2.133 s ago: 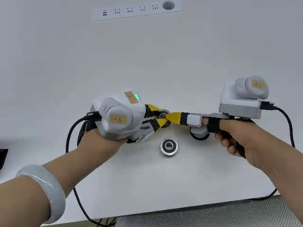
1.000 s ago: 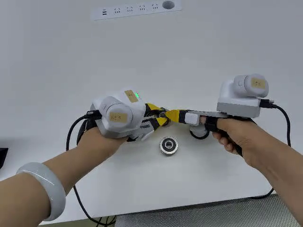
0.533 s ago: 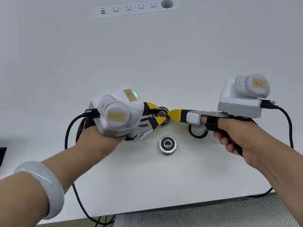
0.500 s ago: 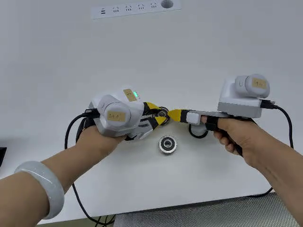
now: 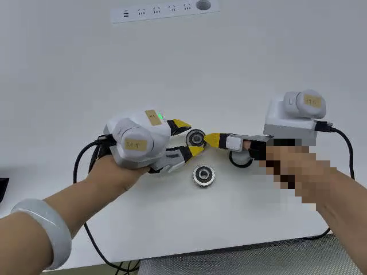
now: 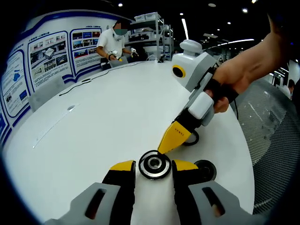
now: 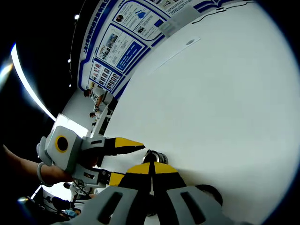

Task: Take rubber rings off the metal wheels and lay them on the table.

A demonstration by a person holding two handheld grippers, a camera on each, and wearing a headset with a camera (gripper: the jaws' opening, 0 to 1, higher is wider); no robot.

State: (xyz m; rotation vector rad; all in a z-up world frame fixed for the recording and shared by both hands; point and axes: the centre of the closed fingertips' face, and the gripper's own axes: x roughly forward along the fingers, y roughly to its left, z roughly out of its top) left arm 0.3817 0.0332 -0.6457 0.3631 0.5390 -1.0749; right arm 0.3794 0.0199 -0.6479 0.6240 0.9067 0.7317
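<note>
1. Nearest you, a second wheel (image 5: pixel 203 176) lies flat on the table (image 5: pixel 172 229), untouched. It looks to have its dark ring on, so it waits its turn.
2. Just beyond it, your left gripper (image 5: pixel 188 137) has its jaws spread wide, one on each side of the raised wheel (image 6: pixel 154 165). From the head view they do not appear to clamp it.
3. The raised wheel sits off the table between those jaws. Your right gripper (image 5: pixel 210 139) has its jaws pressed together at the wheel's edge and seems to be what carries it. Whether they pinch the rubber alone or the metal rim too, you cannot tell from here.
4. The step in hand, by my reading, is stripping the ring from this wheel. Next, close the left jaws on the metal body to brace it. Then draw the right gripper away so the rubber rolls over the rim.
5. Under the right gripper a loose rubber ring (image 5: pixel 241 167) already lies on the table; lay the next one near it.
6. Farthest off, a power strip (image 5: pixel 160 11) sits at the back.
</note>
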